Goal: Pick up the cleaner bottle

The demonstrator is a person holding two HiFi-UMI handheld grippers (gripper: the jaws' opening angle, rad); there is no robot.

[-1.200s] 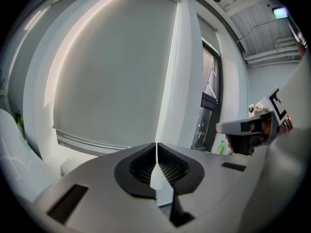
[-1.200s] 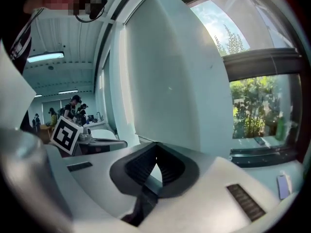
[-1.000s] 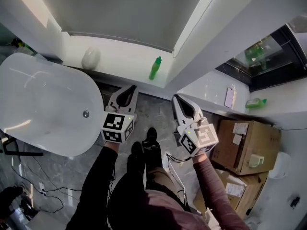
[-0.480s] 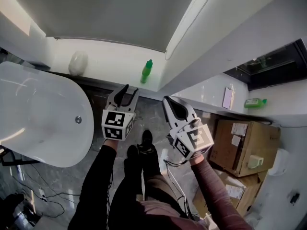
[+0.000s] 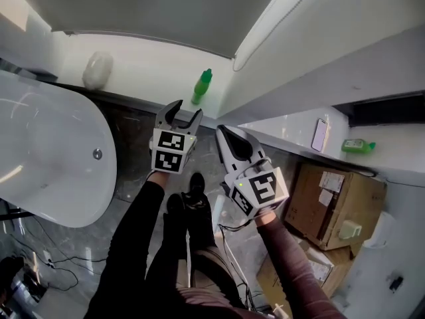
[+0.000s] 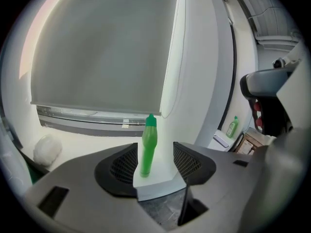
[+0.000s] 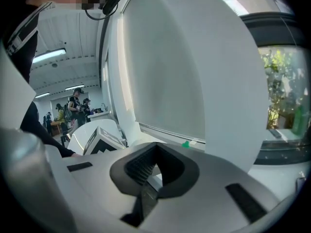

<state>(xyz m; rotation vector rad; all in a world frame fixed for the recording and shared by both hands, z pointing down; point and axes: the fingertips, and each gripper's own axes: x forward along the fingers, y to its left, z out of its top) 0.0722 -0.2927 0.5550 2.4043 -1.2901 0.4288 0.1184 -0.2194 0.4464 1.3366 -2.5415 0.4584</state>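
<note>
The green cleaner bottle [image 5: 201, 86] stands upright on the white window ledge [image 5: 146, 65], near its right end. My left gripper [image 5: 184, 113] hovers just short of the ledge. Its jaws have just been opening and now stand open and empty. In the left gripper view the bottle [image 6: 148, 147] shows through the gap between the jaws, farther off and untouched. My right gripper [image 5: 227, 137] hangs to the right of the left one, its jaws shut on nothing. In the right gripper view only the bottle's cap [image 7: 185, 143] peeks over the right gripper [image 7: 154, 152].
A white bathtub [image 5: 40, 171] fills the left. A white rounded object [image 5: 97, 70] lies on the ledge's left part. On the right counter are a phone [image 5: 320, 135] and a second green bottle [image 5: 355, 145]. Cardboard boxes [image 5: 335, 195] stand below it. The person's legs and shoes [image 5: 192, 191] are under the grippers.
The left gripper's jaws went from shut to open, and it moved closer to the bottle. The right gripper moved forward a little and stayed shut.
</note>
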